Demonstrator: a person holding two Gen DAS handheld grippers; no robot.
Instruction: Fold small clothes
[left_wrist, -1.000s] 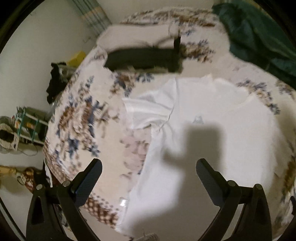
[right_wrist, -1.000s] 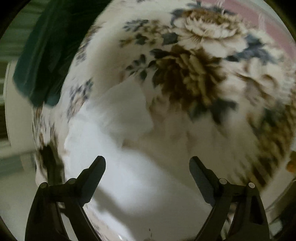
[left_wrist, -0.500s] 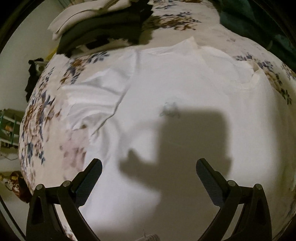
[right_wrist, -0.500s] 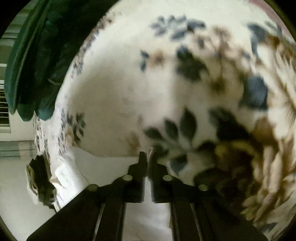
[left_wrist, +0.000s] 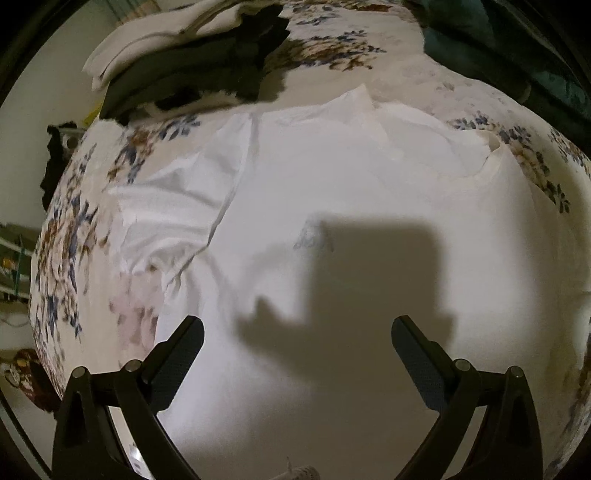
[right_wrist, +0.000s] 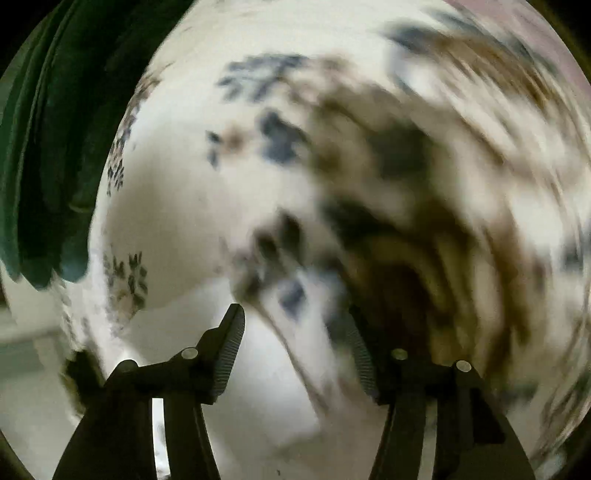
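A white T-shirt (left_wrist: 332, 184) lies spread on the floral bedspread (left_wrist: 70, 236), its left sleeve (left_wrist: 166, 210) crumpled and its far edge rumpled. My left gripper (left_wrist: 297, 354) is open and empty, hovering over the shirt's middle and casting a shadow on it. In the blurred right wrist view, my right gripper (right_wrist: 297, 354) is open, its jaws apart over a white edge of the shirt (right_wrist: 258, 387) lying on the floral bedspread (right_wrist: 406, 184). Nothing is held between the fingers.
A stack of folded dark and white clothes (left_wrist: 184, 66) sits at the far left of the bed. A dark green blanket (left_wrist: 517, 55) lies at the far right, and also shows in the right wrist view (right_wrist: 48, 147). The bed's left edge drops to cluttered floor.
My right gripper, shut on the shirt's edge half a second ago, has opened and let it go. My left gripper has hardly moved in the last half second, having come in over the shirt before that.
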